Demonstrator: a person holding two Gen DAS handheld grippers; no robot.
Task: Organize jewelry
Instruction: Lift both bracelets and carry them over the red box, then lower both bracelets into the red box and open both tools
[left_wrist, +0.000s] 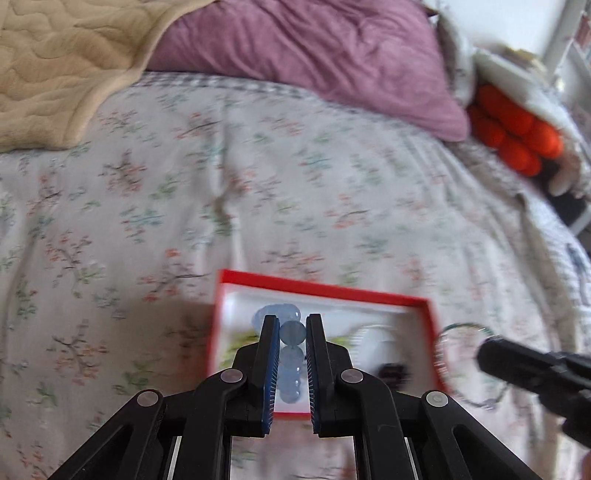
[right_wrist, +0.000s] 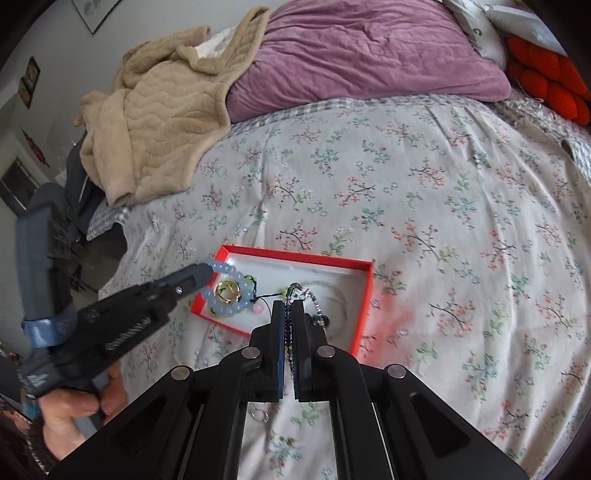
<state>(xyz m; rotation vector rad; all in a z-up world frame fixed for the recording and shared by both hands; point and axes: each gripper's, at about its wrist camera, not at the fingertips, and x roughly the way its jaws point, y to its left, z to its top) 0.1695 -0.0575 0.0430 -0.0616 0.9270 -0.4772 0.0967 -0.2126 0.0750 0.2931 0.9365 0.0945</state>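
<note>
Both jaws pinch jewelry over the red box (right_wrist: 364, 291): your left gripper (left_wrist: 291, 325) holds the blue bead bracelet (left_wrist: 291, 332), your right gripper (right_wrist: 290, 314) the dark beaded strand (right_wrist: 290, 328); releasing carelessly could tangle them.

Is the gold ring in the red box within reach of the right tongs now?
Probably not yet: the right tongs are shut on a dark beaded strand, and the blue bead bracelet encircles the gold ring.
</note>
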